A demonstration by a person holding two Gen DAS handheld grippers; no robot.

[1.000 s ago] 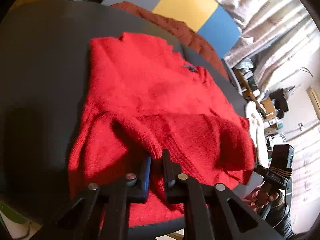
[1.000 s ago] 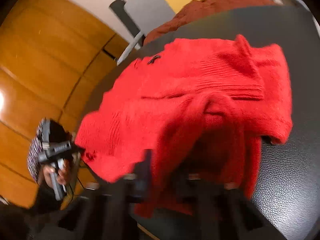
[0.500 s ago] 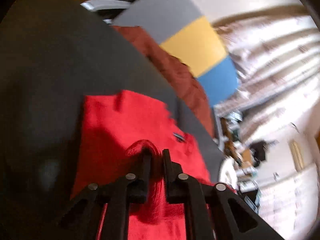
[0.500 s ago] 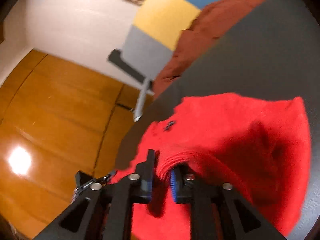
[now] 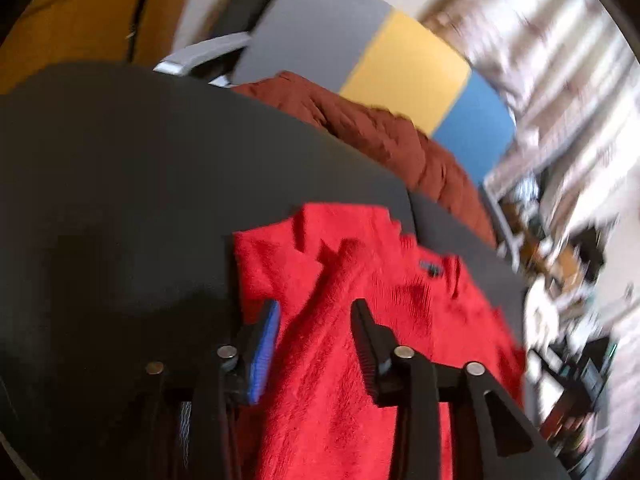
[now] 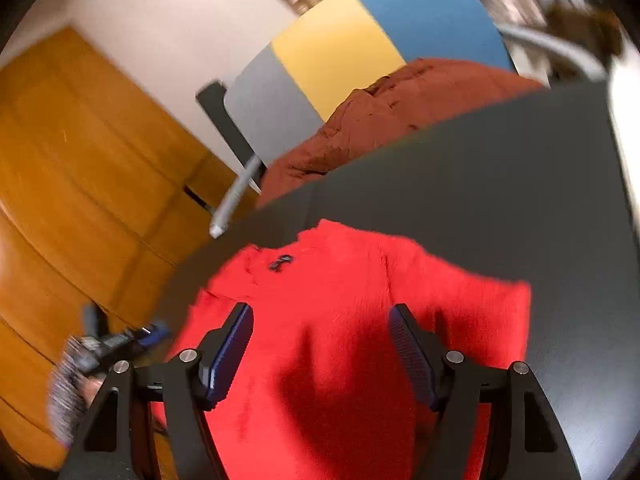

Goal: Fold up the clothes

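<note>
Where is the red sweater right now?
The red sweater lies on the dark table, right below both open grippers in each wrist view. A brown-red garment sits past the table's far edge, apart from it.

— What is seen of the left gripper (image 5: 314,344)?
— Black angular fingers are shown, fastened with round silver screws; one blue ribbed pad (image 5: 264,354) is fitted.

— And the right gripper (image 6: 322,348)?
— The same black frame and silver screws are pictured, with dark blue ribbed pads (image 6: 410,354) on both fingers.
</note>
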